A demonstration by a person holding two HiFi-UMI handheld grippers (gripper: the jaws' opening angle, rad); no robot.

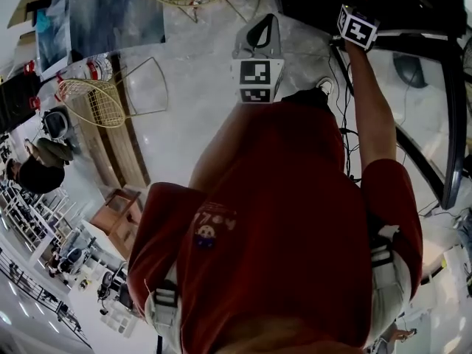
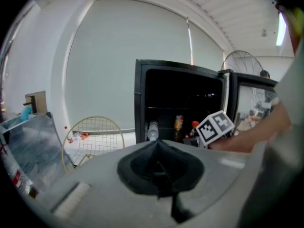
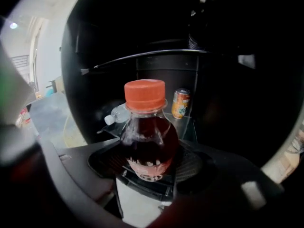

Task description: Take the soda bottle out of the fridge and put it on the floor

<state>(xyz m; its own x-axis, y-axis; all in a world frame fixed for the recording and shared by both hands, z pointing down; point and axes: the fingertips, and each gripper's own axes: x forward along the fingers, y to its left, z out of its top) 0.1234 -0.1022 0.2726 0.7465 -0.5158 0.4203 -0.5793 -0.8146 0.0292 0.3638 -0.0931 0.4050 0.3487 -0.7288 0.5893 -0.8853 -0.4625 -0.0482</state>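
The soda bottle (image 3: 147,137), dark cola under an orange-red cap, stands inside the open black fridge (image 2: 180,103). In the right gripper view my right gripper (image 3: 148,165) is shut on its lower body, a black pad pressing each side. From the left gripper view only the bottle's red cap (image 2: 194,126) shows, beside the right gripper's marker cube (image 2: 216,127). In the head view the right gripper (image 1: 358,26) reaches into the dark fridge (image 1: 413,6), its jaws hidden. My left gripper (image 2: 159,167) hangs outside the fridge, shut and holding nothing, and appears in the head view (image 1: 262,28) over the floor.
An orange can (image 3: 181,103) and a clear bottle (image 3: 116,114) lying on its side sit behind the soda on the same shelf. The fridge door (image 1: 451,124) stands open at right. Cables (image 1: 341,102) run over the marble floor. Wire-frame chairs (image 1: 96,98) and a wooden stool (image 1: 118,212) stand at left.
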